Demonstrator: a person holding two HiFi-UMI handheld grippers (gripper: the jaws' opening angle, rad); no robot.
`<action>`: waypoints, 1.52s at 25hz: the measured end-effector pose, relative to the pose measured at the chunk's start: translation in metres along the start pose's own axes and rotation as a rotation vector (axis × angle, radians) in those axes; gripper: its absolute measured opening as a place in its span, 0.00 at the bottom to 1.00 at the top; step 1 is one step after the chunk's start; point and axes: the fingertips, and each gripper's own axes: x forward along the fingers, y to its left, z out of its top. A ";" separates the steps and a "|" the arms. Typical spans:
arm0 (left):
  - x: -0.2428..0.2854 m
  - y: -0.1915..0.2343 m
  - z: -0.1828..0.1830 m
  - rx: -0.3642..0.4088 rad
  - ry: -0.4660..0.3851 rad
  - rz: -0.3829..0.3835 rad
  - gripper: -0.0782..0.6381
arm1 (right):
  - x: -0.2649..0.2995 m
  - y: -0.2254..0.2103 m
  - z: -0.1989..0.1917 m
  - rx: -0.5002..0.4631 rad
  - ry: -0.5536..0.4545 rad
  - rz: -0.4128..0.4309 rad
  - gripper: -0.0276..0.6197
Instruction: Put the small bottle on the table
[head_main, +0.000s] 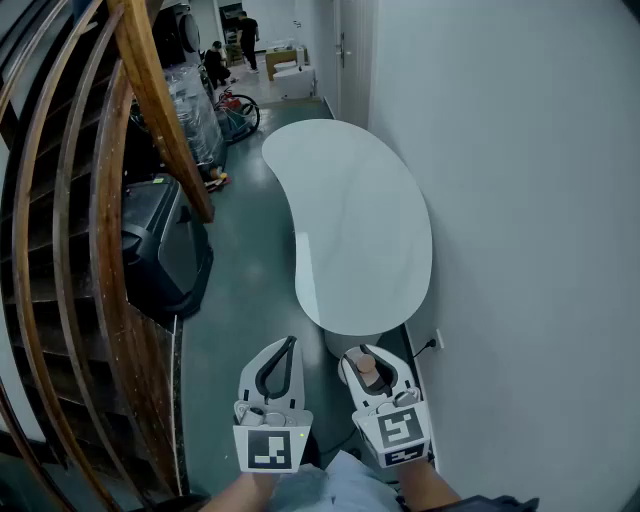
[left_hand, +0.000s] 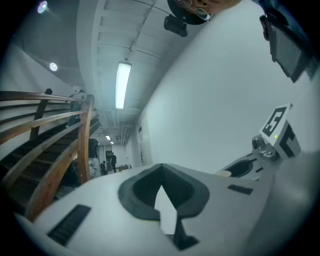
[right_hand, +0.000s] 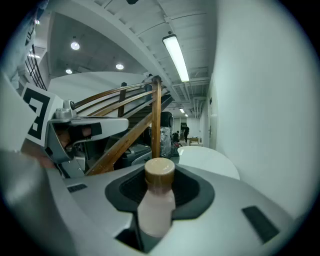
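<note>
Wooden stair rail (head_main: 150, 100), black container (head_main: 165, 250) — white wall (head_main: 520, 200)

Your right gripper (head_main: 372, 356) is white with black jaw lining, and the small bottle (right_hand: 157, 200) in it is pale pink with a tan cap. Ahead of it the table (head_main: 350, 220) is plain white, the floor (head_main: 250, 270) dark green.

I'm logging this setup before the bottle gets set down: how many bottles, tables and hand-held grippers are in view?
small bottle: 1
table: 1
hand-held gripper: 2 (left hand-held gripper, right hand-held gripper)
total: 4
</note>
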 end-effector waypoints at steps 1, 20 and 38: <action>0.002 0.000 -0.002 0.011 -0.001 -0.004 0.11 | 0.002 -0.002 -0.001 0.000 0.002 0.000 0.23; 0.099 0.059 -0.004 -0.029 -0.076 -0.074 0.11 | 0.103 -0.045 0.034 -0.009 -0.022 -0.077 0.23; 0.179 0.101 -0.036 -0.020 -0.010 -0.086 0.11 | 0.199 -0.078 0.049 -0.001 -0.005 -0.061 0.23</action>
